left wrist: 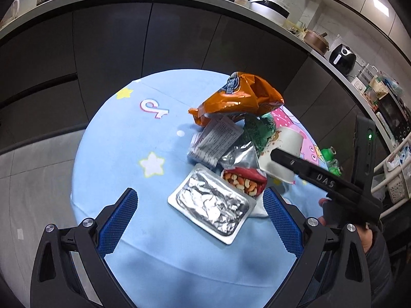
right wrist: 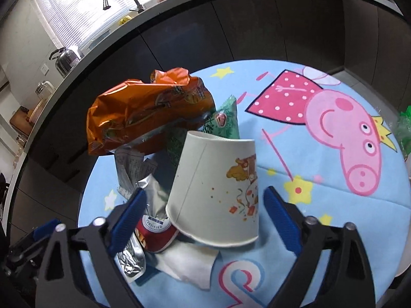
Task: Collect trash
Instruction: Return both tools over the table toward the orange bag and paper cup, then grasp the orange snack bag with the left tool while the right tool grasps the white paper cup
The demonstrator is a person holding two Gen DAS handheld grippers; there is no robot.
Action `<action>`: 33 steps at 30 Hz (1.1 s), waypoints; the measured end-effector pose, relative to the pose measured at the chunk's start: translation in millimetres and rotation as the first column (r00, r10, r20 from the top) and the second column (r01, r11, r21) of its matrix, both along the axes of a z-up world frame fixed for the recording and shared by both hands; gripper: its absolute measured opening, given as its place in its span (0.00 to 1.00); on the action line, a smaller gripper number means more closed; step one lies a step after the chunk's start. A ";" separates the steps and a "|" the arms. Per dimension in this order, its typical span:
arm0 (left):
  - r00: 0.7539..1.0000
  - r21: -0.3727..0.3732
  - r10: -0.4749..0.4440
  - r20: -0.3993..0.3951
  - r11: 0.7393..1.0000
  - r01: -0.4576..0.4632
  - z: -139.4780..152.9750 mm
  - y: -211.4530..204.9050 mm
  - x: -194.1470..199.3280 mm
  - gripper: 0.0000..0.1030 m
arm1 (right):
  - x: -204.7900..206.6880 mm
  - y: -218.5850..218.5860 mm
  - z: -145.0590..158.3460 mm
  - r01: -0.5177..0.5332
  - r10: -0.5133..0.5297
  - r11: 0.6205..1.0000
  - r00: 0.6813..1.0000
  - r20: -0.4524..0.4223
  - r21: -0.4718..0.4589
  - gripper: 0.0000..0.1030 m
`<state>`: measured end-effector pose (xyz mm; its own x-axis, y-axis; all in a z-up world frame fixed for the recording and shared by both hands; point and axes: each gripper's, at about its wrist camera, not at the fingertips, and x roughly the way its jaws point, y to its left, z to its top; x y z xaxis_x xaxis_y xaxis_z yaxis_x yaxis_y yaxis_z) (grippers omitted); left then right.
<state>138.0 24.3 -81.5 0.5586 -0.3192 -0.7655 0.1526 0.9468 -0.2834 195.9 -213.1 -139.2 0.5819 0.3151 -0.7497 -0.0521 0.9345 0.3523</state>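
Left claw [left wrist: 200,220]: released, jaws spread above the foil tray [left wrist: 212,208], holding nothing.
Right claw [right wrist: 203,220]: released, jaws either side of the paper cup [right wrist: 215,192], pads not touching it.
Trash: cup, orange bag [right wrist: 146,113], tray and wrappers heaped together on the blue worktop [right wrist: 321,218].

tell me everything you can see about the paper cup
The paper cup is white with a cartoon print and confetti specks on its side and a straight seam. It stands upside down and tilted, leaning on the wrappers behind it, its rim over a white napkin. It sits between the right gripper's open blue pads, untouched.
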 end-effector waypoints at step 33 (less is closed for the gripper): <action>0.969 0.143 -0.245 -0.042 0.958 0.249 -6.2 -85.2 143.5 0.68 | -24.0 -32.8 7.6 0.150 -0.150 0.989 0.988 0.039 0.004 0.83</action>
